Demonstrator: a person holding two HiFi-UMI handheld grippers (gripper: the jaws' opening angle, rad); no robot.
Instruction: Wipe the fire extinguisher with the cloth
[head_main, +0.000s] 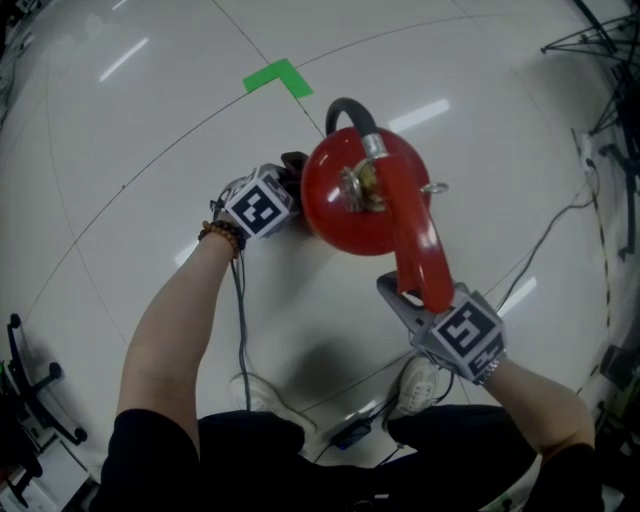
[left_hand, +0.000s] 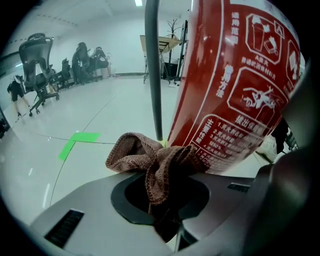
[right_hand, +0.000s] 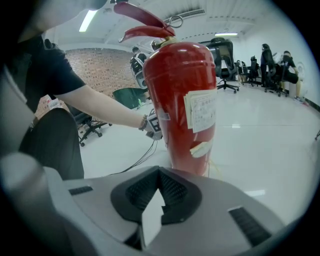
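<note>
1. We find the left claw (left_hand: 162, 192) closed narrow on a brown cloth (left_hand: 150, 160). The cloth is bunched between the jaws and folds out ahead of them.
2. The fire extinguisher (left_hand: 235, 85) stands upright on the floor (head_main: 150, 120), directly ahead of the left claw and to its right. The front fold of the cloth lies against the lower printed label of the red cylinder.
3. The hose (left_hand: 154, 70) hangs straight down just ahead of the left claw, beside the cylinder. Its lower end is hidden behind the cloth.
4. We find the right claw (right_hand: 159, 175) with its jaws fully together and nothing between them.
5. The fire extinguisher stands ahead of the right claw, near it but apart from it. A white paper tag (right_hand: 202, 110) on the cylinder faces this claw, and the red levers (right_hand: 145, 22) sit high above it.
6. In the head view, the two claws sit on opposite sides of the cylinder.
7. A green tape mark (left_hand: 75, 142) lies on the floor beyond the left claw, well apart from it.
</note>
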